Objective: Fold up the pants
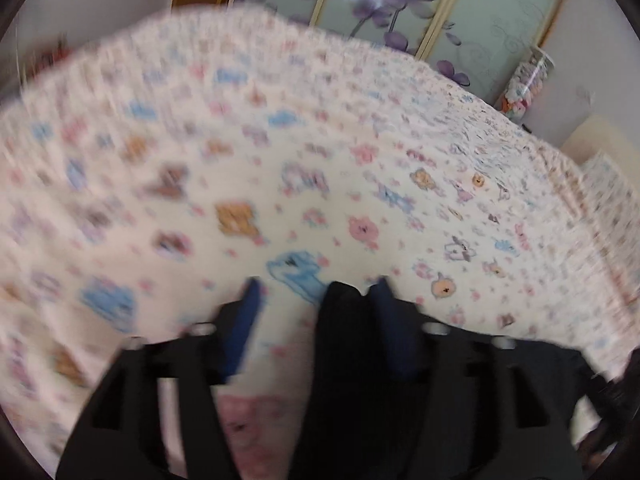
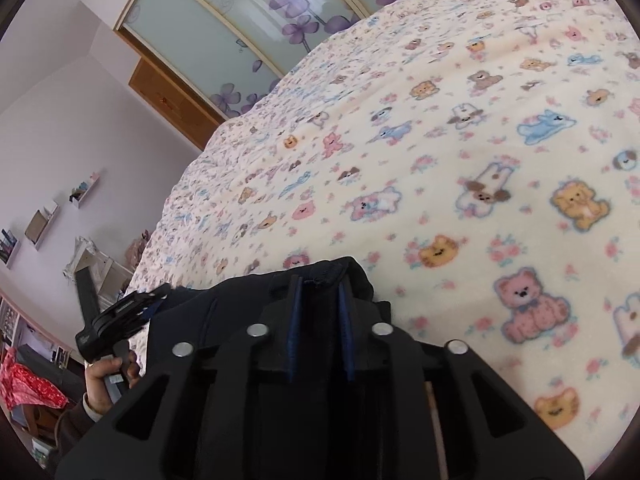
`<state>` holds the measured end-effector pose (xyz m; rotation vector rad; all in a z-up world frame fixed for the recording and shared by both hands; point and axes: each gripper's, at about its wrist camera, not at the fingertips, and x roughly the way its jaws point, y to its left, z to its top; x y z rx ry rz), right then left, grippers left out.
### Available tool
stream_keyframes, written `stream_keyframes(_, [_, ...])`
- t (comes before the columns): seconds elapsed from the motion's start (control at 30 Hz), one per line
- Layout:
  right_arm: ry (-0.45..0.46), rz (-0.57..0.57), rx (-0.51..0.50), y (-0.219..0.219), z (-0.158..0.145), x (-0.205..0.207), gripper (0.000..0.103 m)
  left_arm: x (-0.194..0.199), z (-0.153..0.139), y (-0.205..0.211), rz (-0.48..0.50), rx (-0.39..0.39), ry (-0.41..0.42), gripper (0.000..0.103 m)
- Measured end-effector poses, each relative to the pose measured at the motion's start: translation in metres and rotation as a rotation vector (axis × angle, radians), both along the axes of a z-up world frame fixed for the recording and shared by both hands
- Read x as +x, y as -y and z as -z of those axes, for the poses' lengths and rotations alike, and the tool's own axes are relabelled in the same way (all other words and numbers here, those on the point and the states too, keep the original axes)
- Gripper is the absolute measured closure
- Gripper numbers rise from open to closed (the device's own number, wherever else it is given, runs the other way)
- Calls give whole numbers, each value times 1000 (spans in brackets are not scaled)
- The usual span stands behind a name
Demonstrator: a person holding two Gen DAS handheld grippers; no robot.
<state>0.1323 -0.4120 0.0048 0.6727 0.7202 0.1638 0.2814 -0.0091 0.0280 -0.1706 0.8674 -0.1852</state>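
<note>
Left wrist view, blurred all over: found the left tongs (image 1: 318, 284) standing apart, blue pads facing each other across a wide gap. Saw a dark fold of the pants (image 1: 344, 340) rising inside that gap, lying against the right-hand finger and well clear of the other, with the cream blanket (image 1: 360, 200) and its printed bears and rabbits showing through the open space between. Judged no pad pressed on the cloth from both sides. Made out the bed (image 1: 568, 184) running away from the lens to its far edge, and beyond that edge pale wardrobe doors (image 1: 400, 20) painted with purple flowers. Right wrist view, much sharper: found the right tongs (image 2: 320, 280) nearly together, clamped on a thick stitched edge of the pants, dark cloth filling the narrow slot between the blue pads and poking out just past the fingertips. Traced the rest of the garment spreading leftward as a dark heap along the near edge of the bed, resting on the blanket. Spotted the other tool at that heap's left end, near the bed's near-left corner, gripped by a hand (image 2: 108, 372) emerging from a brown sleeve (image 2: 76, 420). Noted small wall shelves (image 2: 40, 224) past the bed's left edge.
</note>
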Motion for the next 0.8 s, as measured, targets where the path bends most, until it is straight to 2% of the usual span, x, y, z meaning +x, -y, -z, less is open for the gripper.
stream_keyframes(0.03, [4, 4, 0, 1, -3, -2, 81, -10, -10, 1, -5, 46, 56, 23])
stream_keyframes(0.07, [18, 15, 4, 3, -8, -5, 81, -20, -18, 1, -1, 76, 110, 20])
stream_keyframes(0.13, [50, 21, 19, 6, -17, -12, 81, -46, -37, 6, 43, 112, 226, 8])
stream_keyframes(0.17, [75, 10, 34, 6, -23, -15, 71, -56, -44, 8, 86, 99, 265, 6])
stream_keyframes(0.2, [104, -10, 61, 5, -31, -19, 54, -63, -49, 12, 136, 72, 285, 3])
stream_keyframes(0.23, [121, -19, 78, 3, -34, -21, 20, -71, -54, 17, 228, 6, 285, 2])
stream_keyframes(0.27, [152, -36, 107, 1, -38, -23, 13, -71, -55, 21, 274, -28, 264, 2])
stream_keyframes(0.3, [180, -72, 152, -3, -39, -24, 14, -70, -54, 24, 292, -39, 240, 2])
stream_keyframes(0.37, [162, -114, 225, -7, -34, -20, 23, -60, -45, 31, 300, -66, 149, 2])
stream_keyframes(0.43, [131, -154, 319, -9, -21, -13, 23, -47, -29, 30, 297, -134, 57, 2])
stream_keyframes(0.47, [108, -167, 344, -10, -13, -9, 24, -40, -19, 30, 283, -148, 12, 2])
stream_keyframes(0.5, [56, -144, 329, -9, -3, -6, 28, -34, -10, 30, 252, -131, -22, 2])
stream_keyframes(0.53, [18, -104, 293, -7, 5, -3, 40, -25, 3, 27, 184, -63, -48, 2])
stream_keyframes(0.57, [-17, -64, 258, -2, 14, -1, 55, -20, 15, 24, 149, -41, -83, 2])
stream_keyframes(0.6, [-30, -46, 277, 4, 22, 0, 58, -7, 35, 12, 115, -118, -179, 2])
stream_keyframes(0.63, [-33, -43, 324, 9, 27, 0, 58, -3, 44, 0, 92, -203, -216, 2])
stream_keyframes(0.67, [-32, -43, 341, 12, 25, -2, 57, -4, 43, -9, 68, -255, -200, 2])
stream_keyframes(0.7, [-24, -42, 323, 11, 20, -4, 55, -9, 38, -14, 67, -271, -167, 3])
stream_keyframes(0.8, [76, -81, 275, 8, -10, -15, 48, -27, 20, -17, 124, -270, -93, 3])
